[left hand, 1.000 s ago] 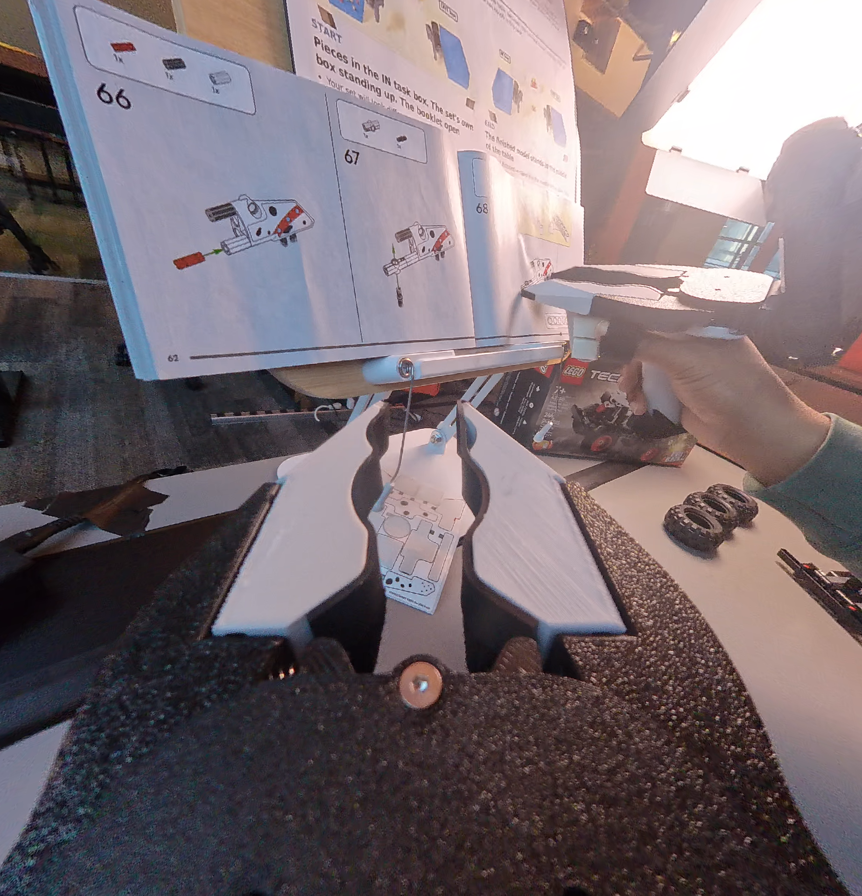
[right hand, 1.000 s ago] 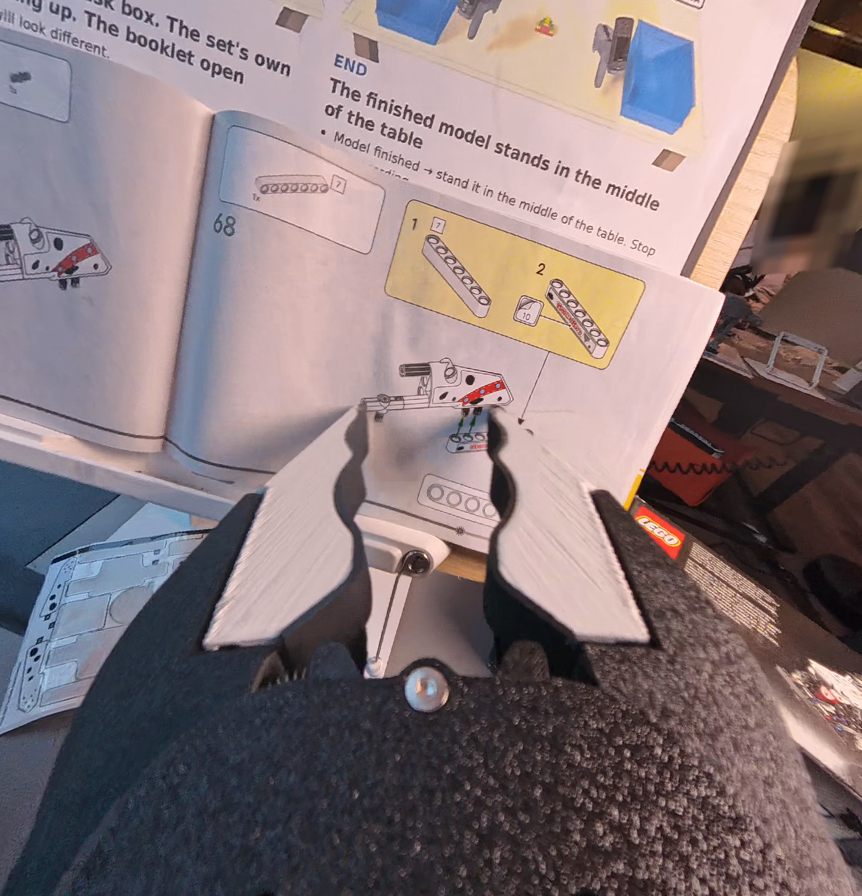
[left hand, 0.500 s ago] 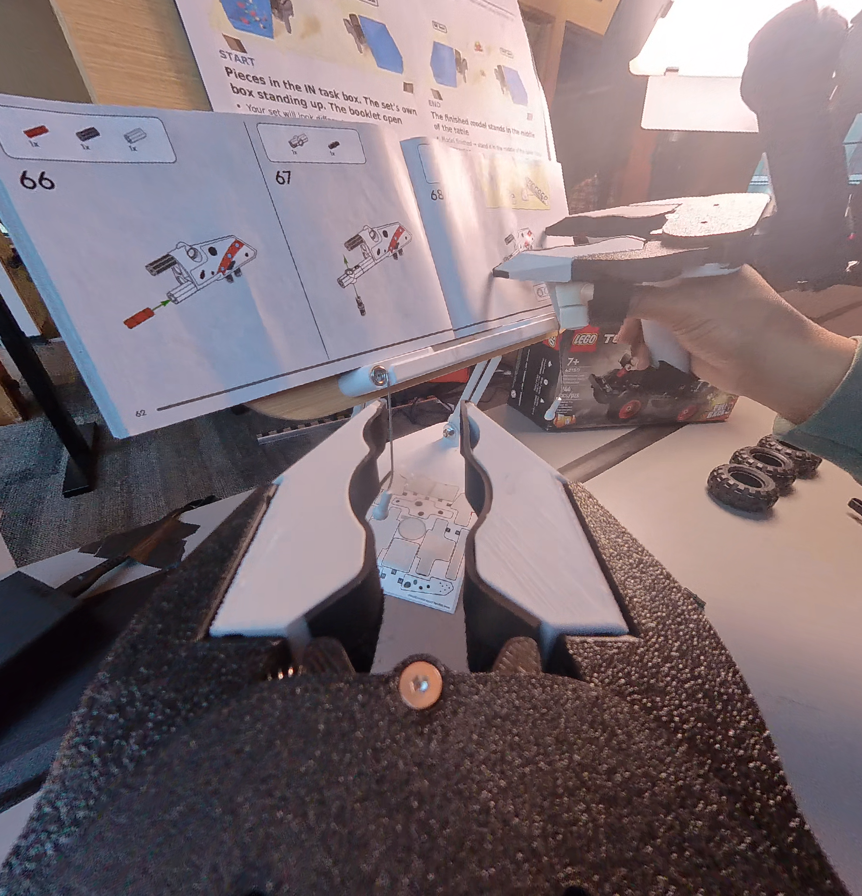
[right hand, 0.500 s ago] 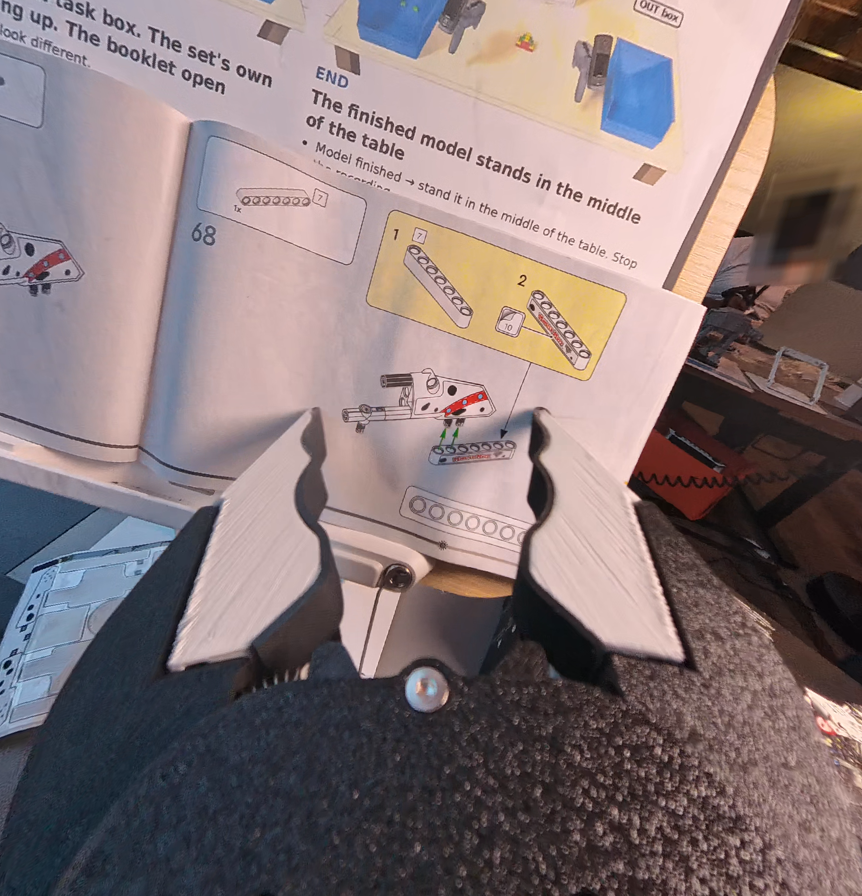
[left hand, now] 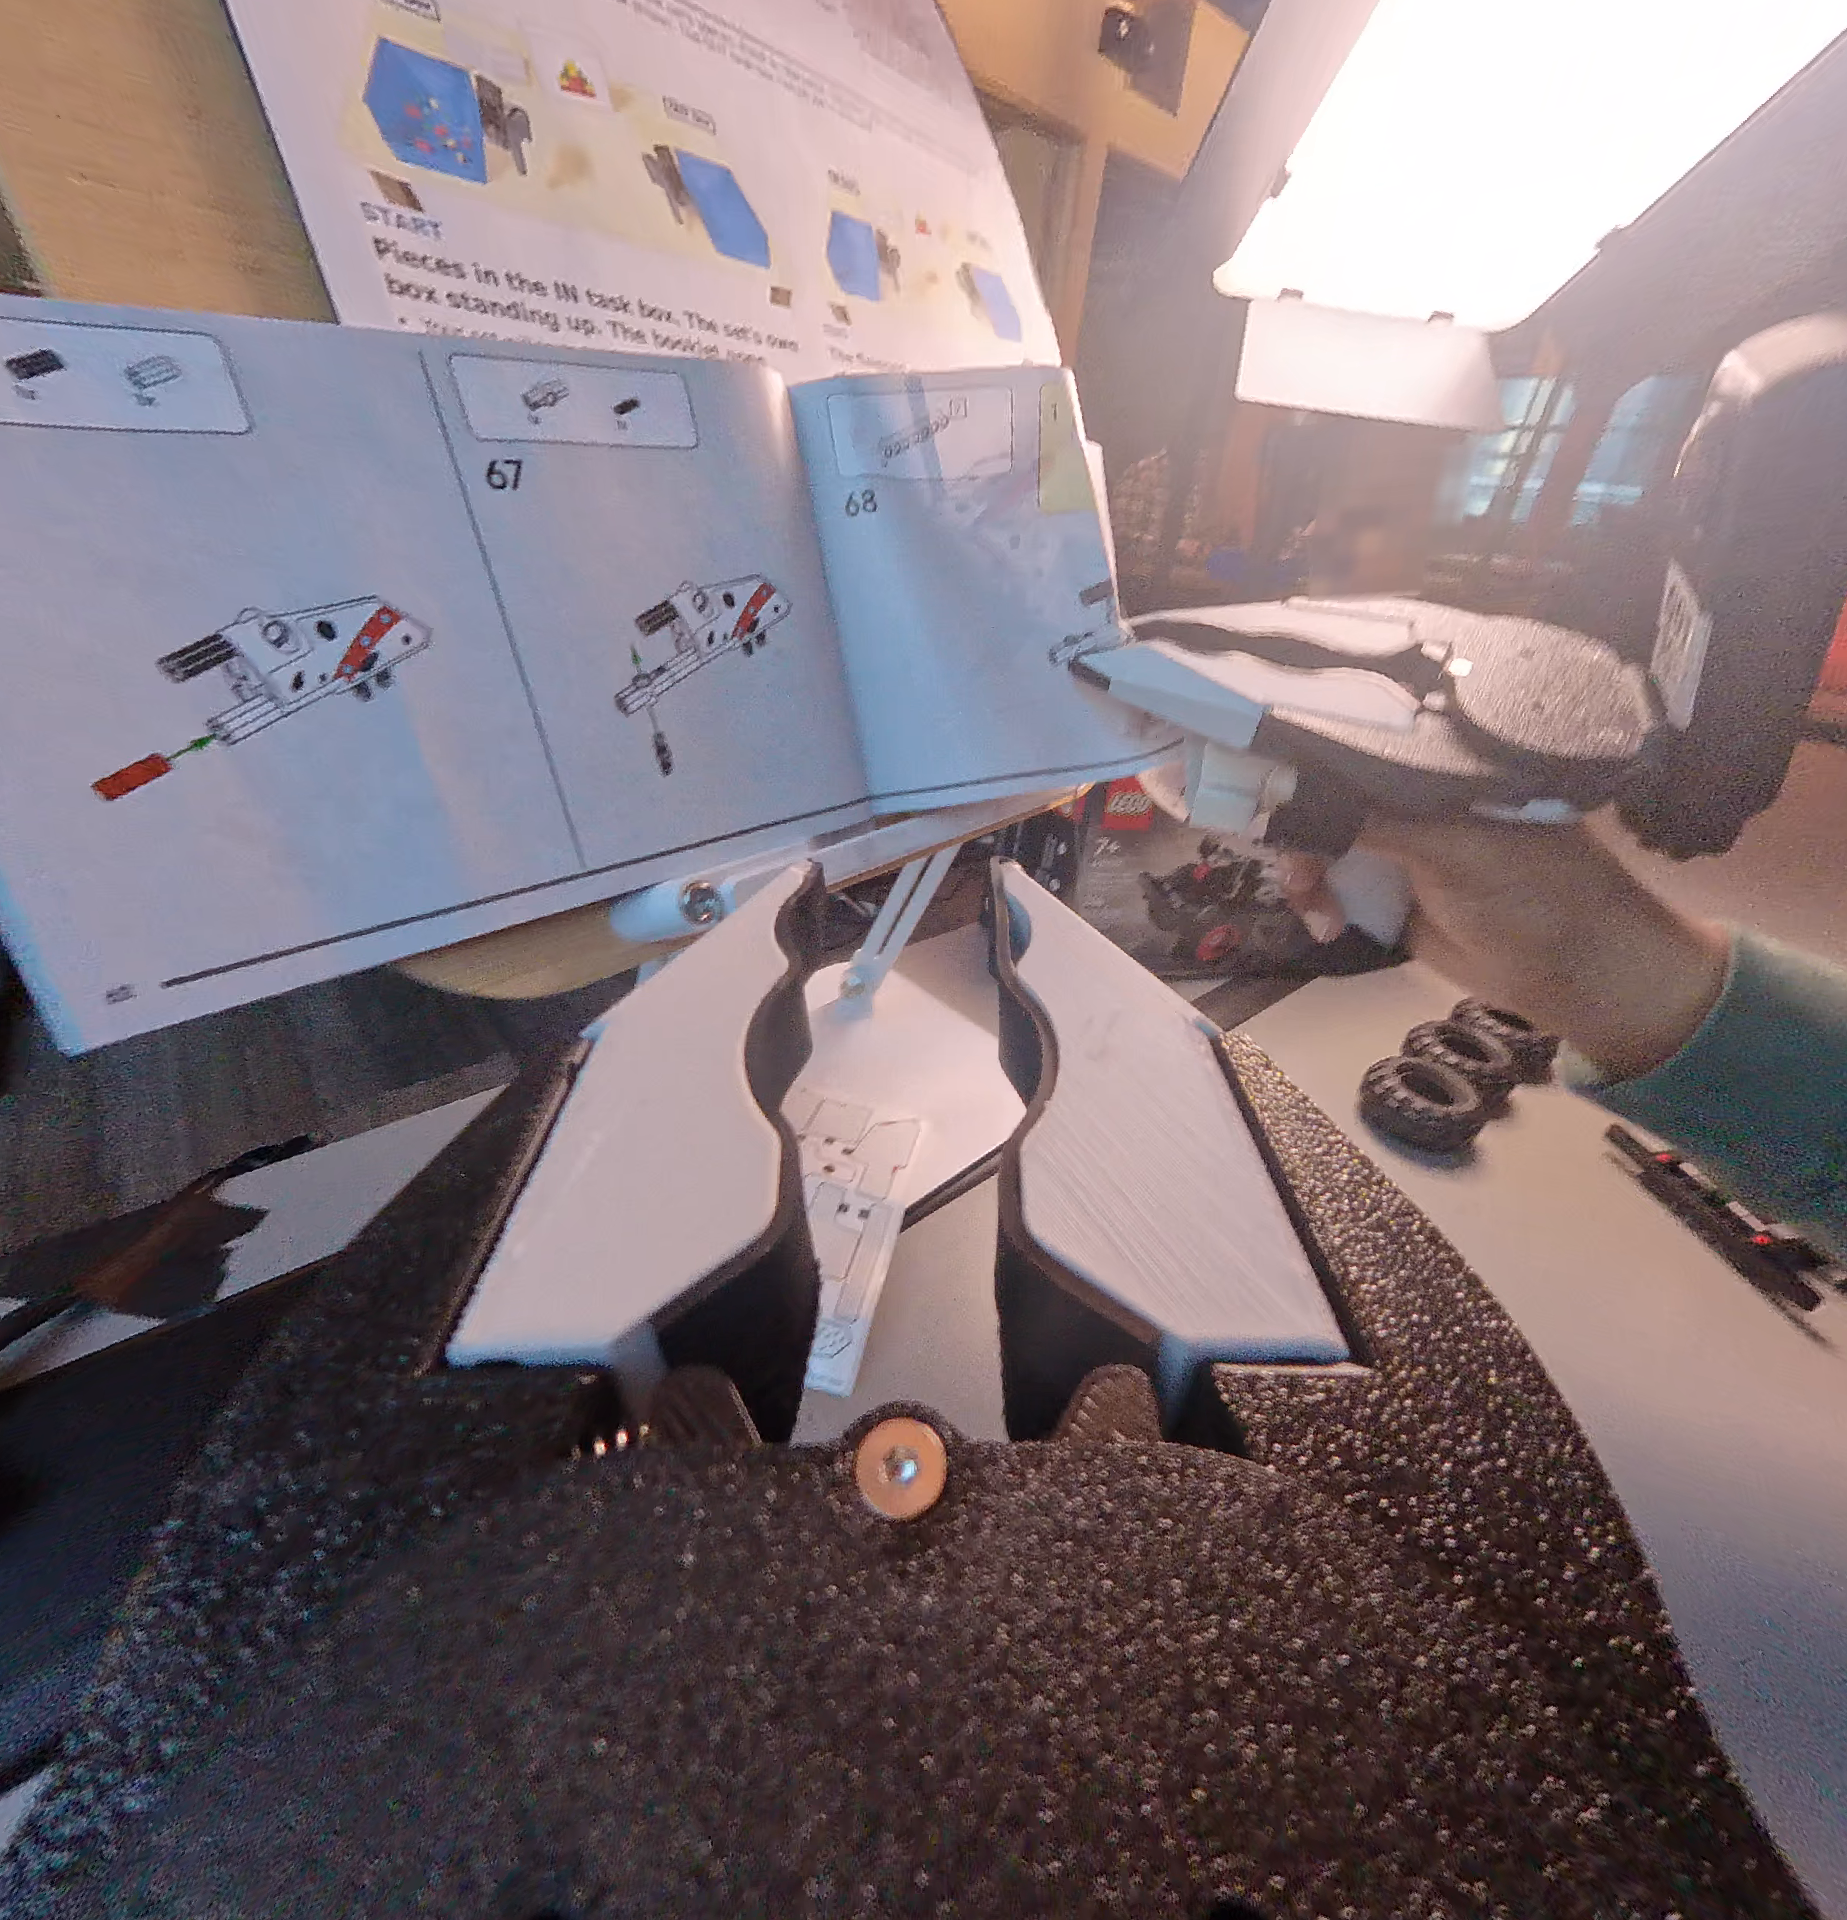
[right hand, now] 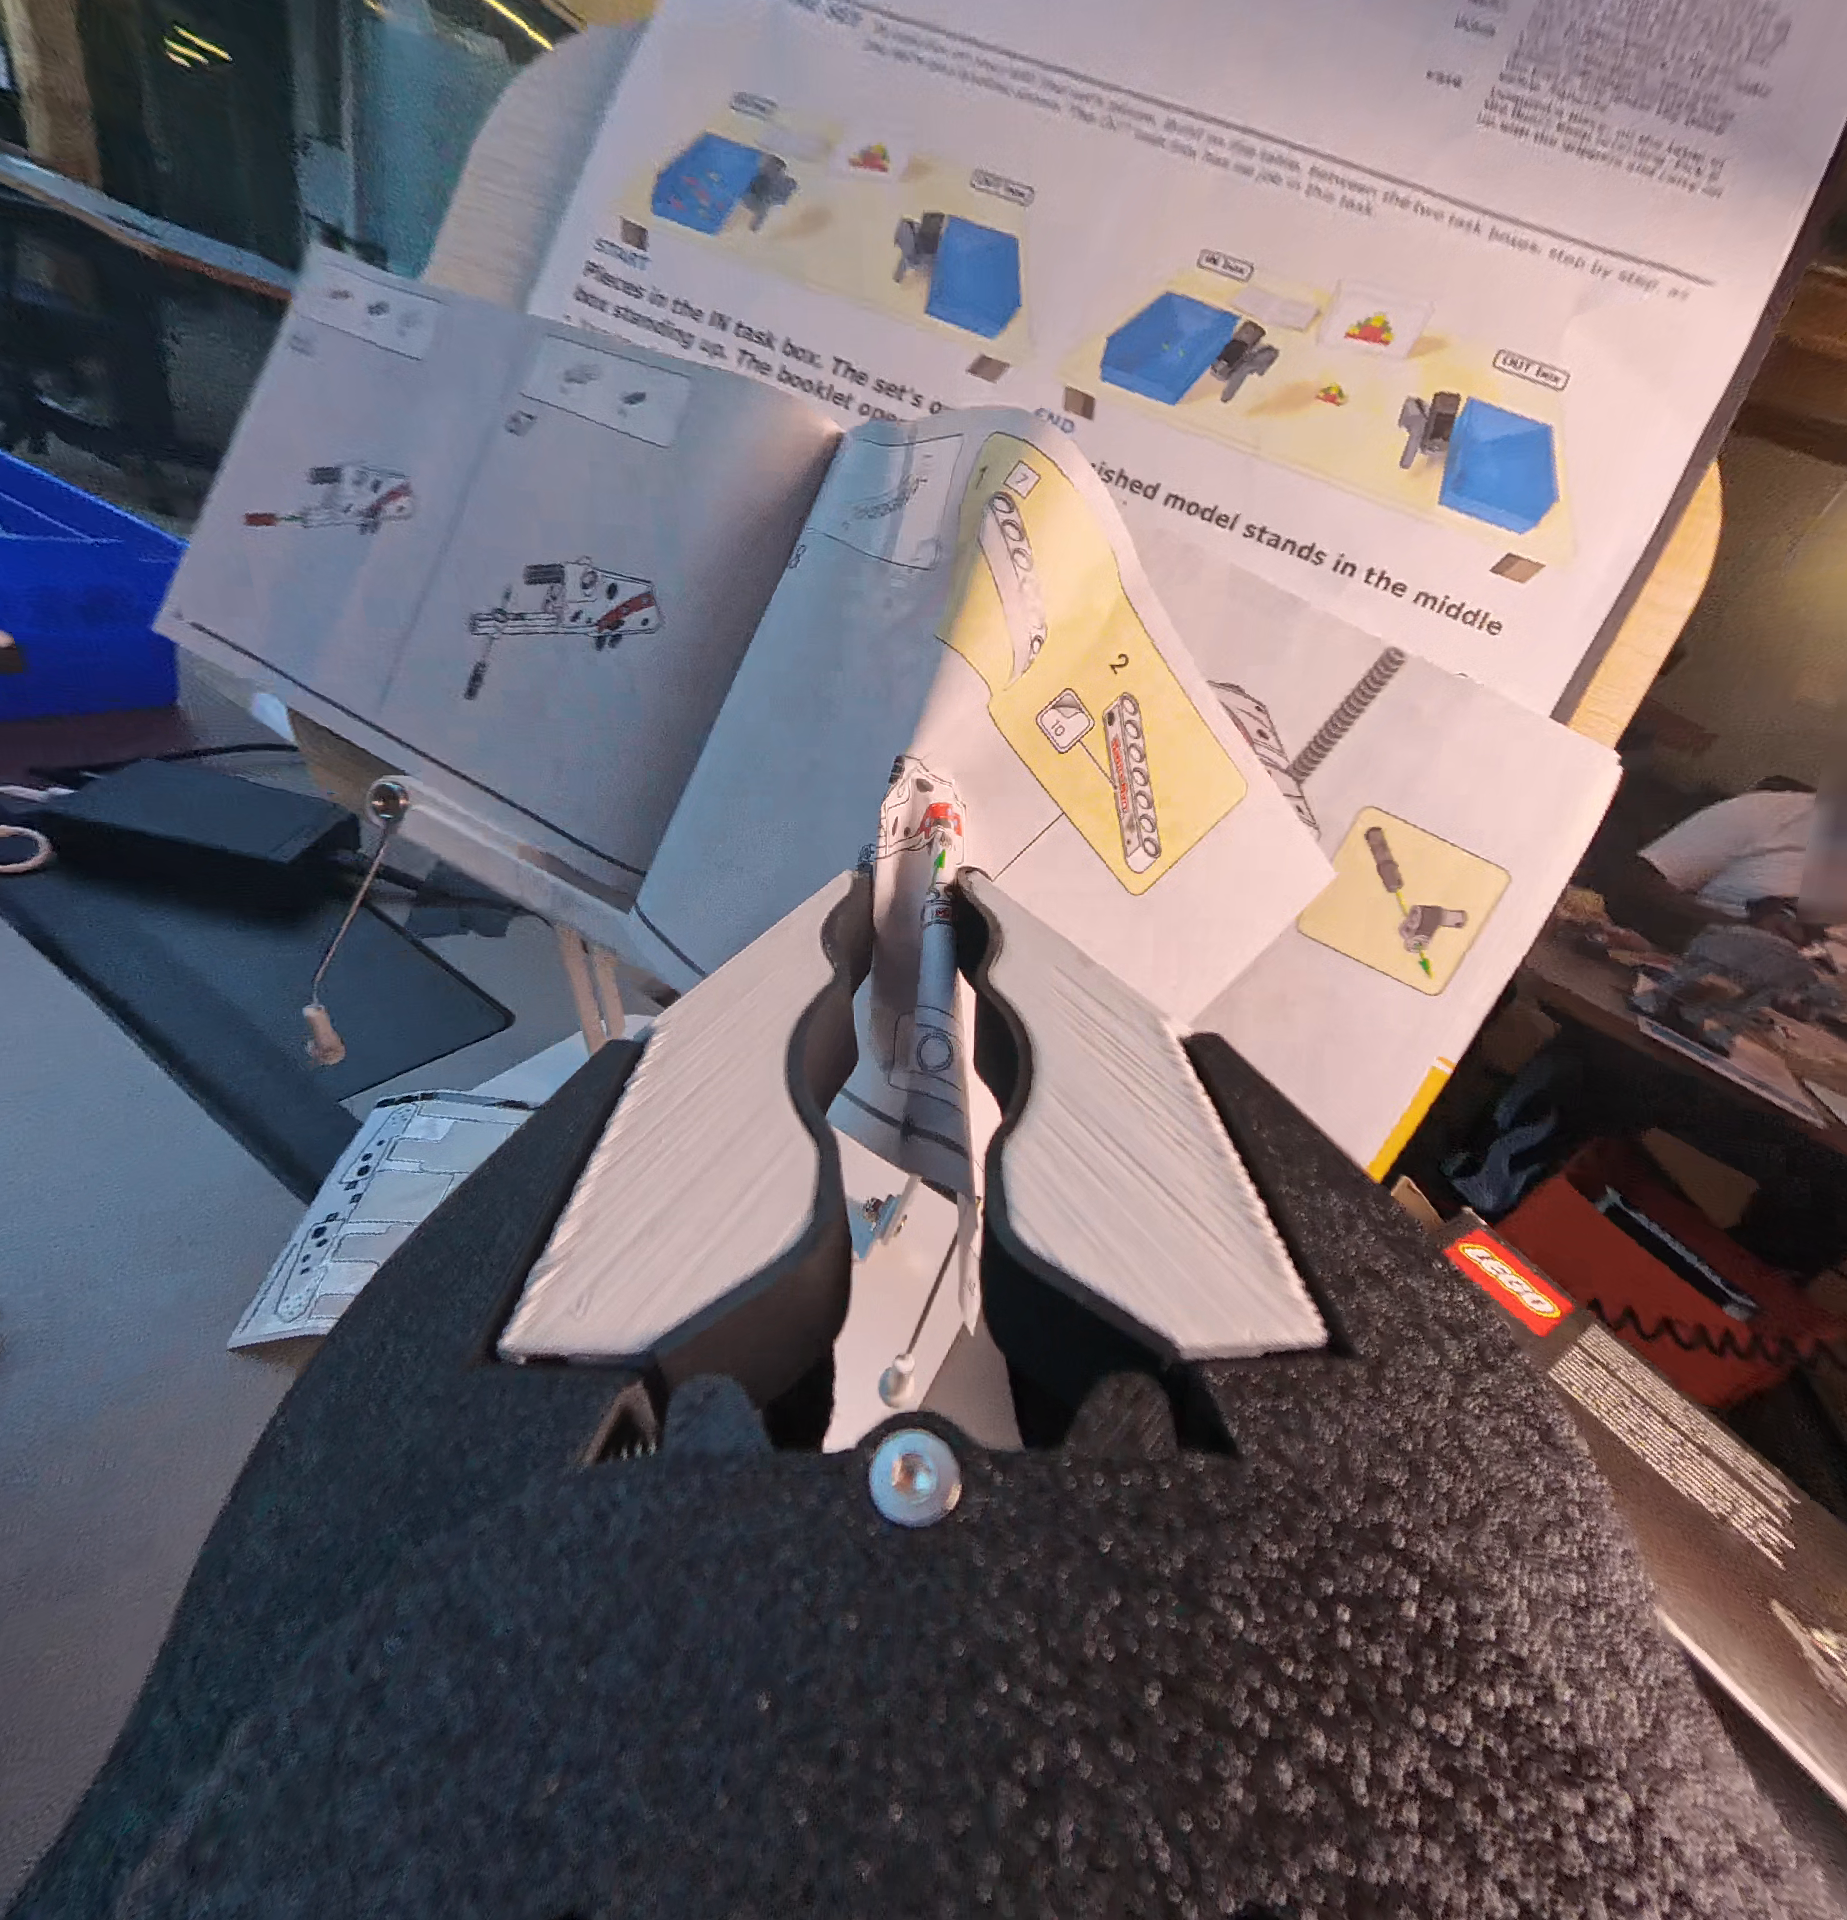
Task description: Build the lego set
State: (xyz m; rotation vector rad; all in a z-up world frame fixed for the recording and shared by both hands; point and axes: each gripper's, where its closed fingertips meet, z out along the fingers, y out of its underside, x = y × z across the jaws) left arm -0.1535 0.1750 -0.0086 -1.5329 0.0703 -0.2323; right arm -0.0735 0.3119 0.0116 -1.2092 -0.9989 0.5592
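1. The right gripper [right hand: 911, 894] is seen with its fingers pressed together on the lower edge of a page [right hand: 1012, 727] of the instruction booklet [right hand: 545, 582]; the page is bent and lifted away from the page behind it.
2. In the left wrist view the same right gripper [left hand: 1090, 665] is shown from the side, held by a hand [left hand: 1521, 935] in a green sleeve, with its tips on the right page [left hand: 960, 623].
3. The left gripper [left hand: 903, 883] is held in front of the booklet [left hand: 379, 644], below its bottom edge. Its fingers are apart and nothing is held between them.
4. The booklet is propped open on a white stand [left hand: 877, 935] on the counter [left hand: 1625, 1455]. A bigger printed sheet [right hand: 1158, 260] is placed upright behind it.
5. A sticker sheet [left hand: 846, 1195] is lying flat on the counter, seen through the gap of the left fingers.
6. Black tyres [left hand: 1438, 1081] are placed in a row on the counter, to the right of the stand. A dark, partly built piece [left hand: 1719, 1226] is lying near them, closer to the sleeve.
7. The set's box [left hand: 1189, 894] is lying on the counter behind the stand, below the right gripper.
8. A blue bin [right hand: 46, 603] is seen at the far left of the right wrist view, beside a black mat [right hand: 223, 966].
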